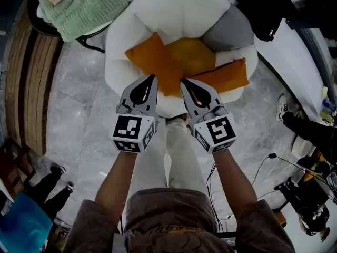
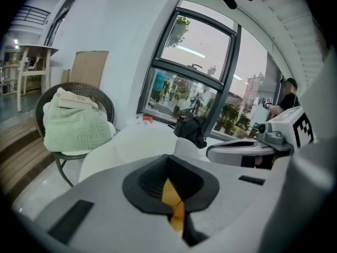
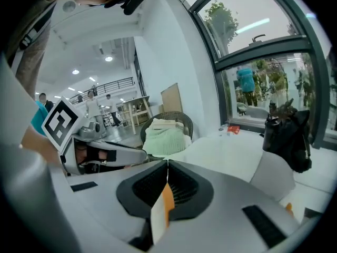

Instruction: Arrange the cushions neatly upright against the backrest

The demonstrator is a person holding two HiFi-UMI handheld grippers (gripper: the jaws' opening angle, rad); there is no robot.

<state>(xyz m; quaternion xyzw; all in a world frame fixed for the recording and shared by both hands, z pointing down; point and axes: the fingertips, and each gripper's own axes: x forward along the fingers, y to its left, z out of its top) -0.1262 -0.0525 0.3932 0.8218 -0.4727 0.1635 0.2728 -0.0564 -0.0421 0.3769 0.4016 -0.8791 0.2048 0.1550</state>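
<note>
The jaws of the left gripper [image 2: 169, 161] are found clenched together, pad against pad; a sliver of orange is seen in the slit below their meeting line; whether fabric is pinched there cannot be established. The jaws of the right gripper [image 3: 167, 165] are likewise closed; a strip of orange and white is seen in their slit.

In the head view both gripper tips are placed side by side, a little apart, over the near edges of an orange cushion [image 1: 157, 62]; the left is set at its left edge, the right near its lower corner. That cushion is laid at the middle of the seat; a yellow-orange cushion [image 1: 194, 54] is found touching it on the right; a second orange cushion [image 1: 227, 77] is laid along the seat's right front edge; a grey cushion [image 1: 230, 29] is lodged at the right, beside the backrest [image 1: 179, 7]. All are carried by a round white armchair [image 1: 118, 62].

Further out, a wicker chair [image 2: 100, 95] bearing a green blanket [image 1: 87, 7] is noted to the armchair's left; a black bag [image 1: 263, 9] is noted to its right; a pale marble floor [image 1: 79, 99] is recorded beneath; the person's white-trousered legs [image 1: 174, 152] are seen between the forearms.
</note>
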